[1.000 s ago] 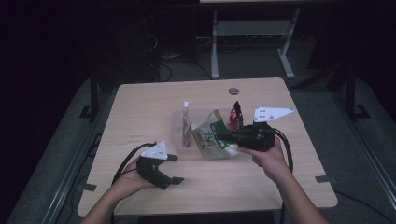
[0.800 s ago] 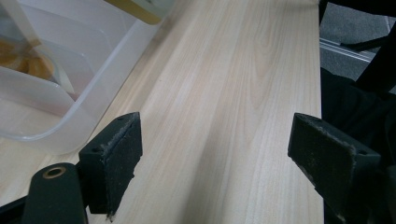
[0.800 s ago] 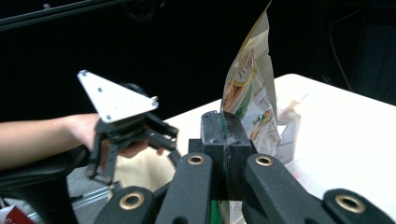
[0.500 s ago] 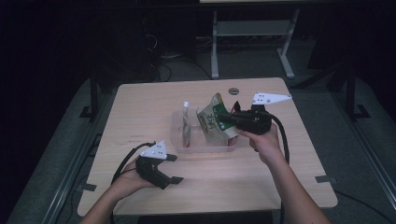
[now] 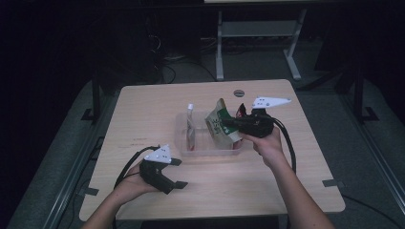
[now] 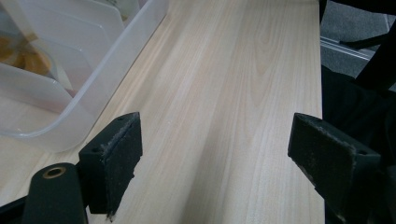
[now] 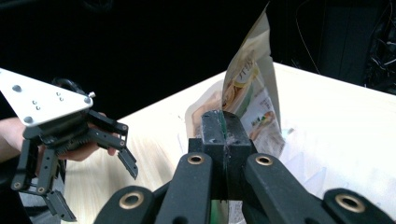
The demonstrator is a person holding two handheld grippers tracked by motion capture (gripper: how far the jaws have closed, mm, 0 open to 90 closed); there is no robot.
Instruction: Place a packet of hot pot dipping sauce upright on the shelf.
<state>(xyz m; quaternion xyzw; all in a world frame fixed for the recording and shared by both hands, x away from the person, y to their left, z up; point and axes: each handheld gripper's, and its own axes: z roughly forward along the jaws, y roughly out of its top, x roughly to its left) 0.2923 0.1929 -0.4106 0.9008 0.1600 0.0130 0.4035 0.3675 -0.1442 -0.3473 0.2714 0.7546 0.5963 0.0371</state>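
A green and white snack pouch (image 5: pixel 219 126) stands tilted over the right half of a clear plastic bin (image 5: pixel 210 151). My right gripper (image 5: pixel 230 123) is shut on the pouch's edge. In the right gripper view the two jaws pinch the pouch's green edge (image 7: pixel 223 123), and the rest of the pouch (image 7: pixel 250 79) rises beyond them. Whether the pouch touches the bin's floor I cannot tell. A pouch with a white cap (image 5: pixel 190 125) stands in the bin's left part. My left gripper (image 5: pixel 178 172) rests open on the table at the front left, nothing between its jaws (image 6: pixel 215 144).
A small red and dark packet (image 5: pixel 242 110) pokes up at the bin's far right corner. The bin's clear wall (image 6: pixel 93 70) lies just left of the left jaws. A round grommet (image 5: pixel 238 93) sits in the table's far edge. Bare wood surrounds the bin.
My right gripper has carried the pouch away from the front of the bin toward the far side, and the pouch now stands more upright over the bin. The left gripper has stayed put.
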